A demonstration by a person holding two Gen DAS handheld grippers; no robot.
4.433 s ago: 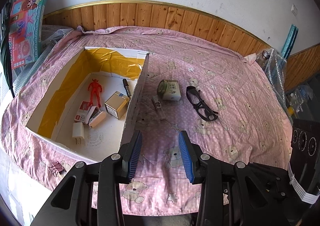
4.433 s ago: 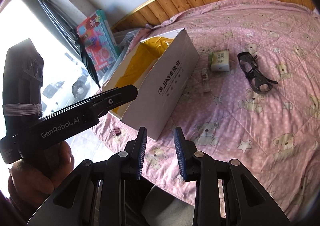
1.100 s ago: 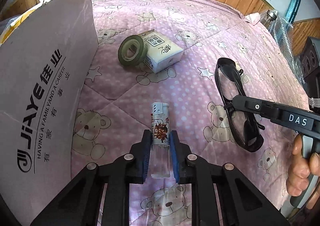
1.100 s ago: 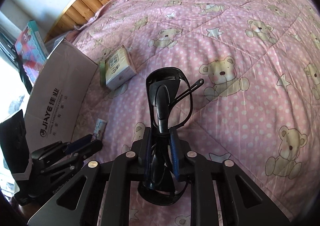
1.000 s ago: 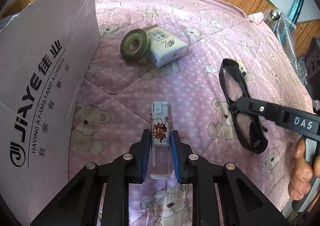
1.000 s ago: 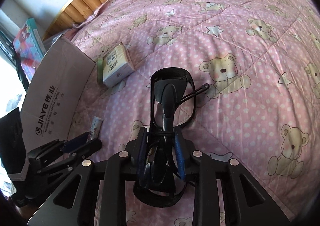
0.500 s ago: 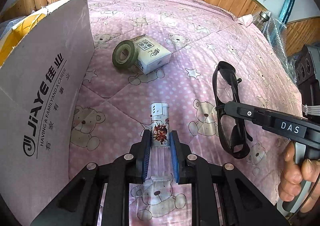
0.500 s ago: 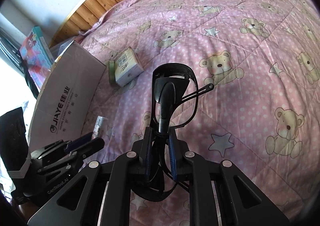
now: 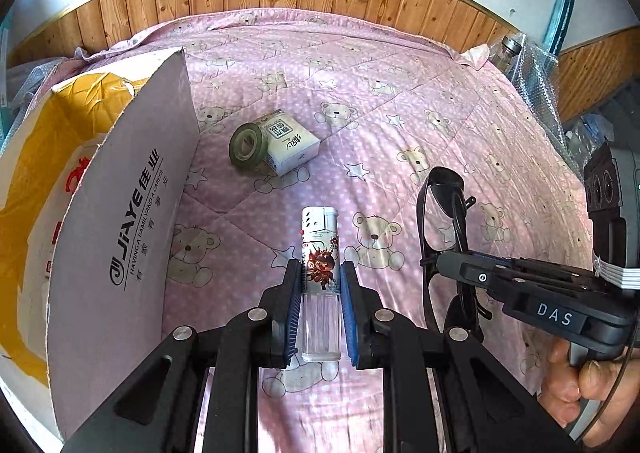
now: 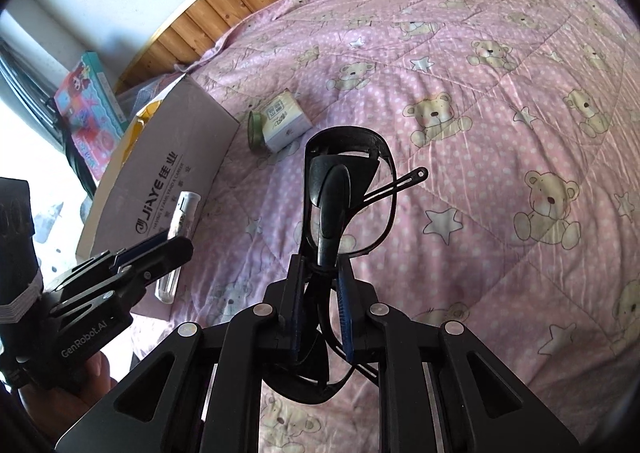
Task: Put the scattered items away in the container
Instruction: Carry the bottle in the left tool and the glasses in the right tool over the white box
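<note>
my left gripper (image 9: 320, 293) is clamped, blue pads (image 9: 293, 309) pressing both sides of what it holds, held level and pointing forward. my right gripper (image 10: 322, 293) is clamped too, raised beside it. my right hand (image 9: 580, 393) wraps its handle, fingers curled.

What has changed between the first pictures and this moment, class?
The left claw has taken hold of the lighter, the right claw the black glasses; both are lifted off the quilt. Tape roll, tissue pack and box stayed put.
</note>
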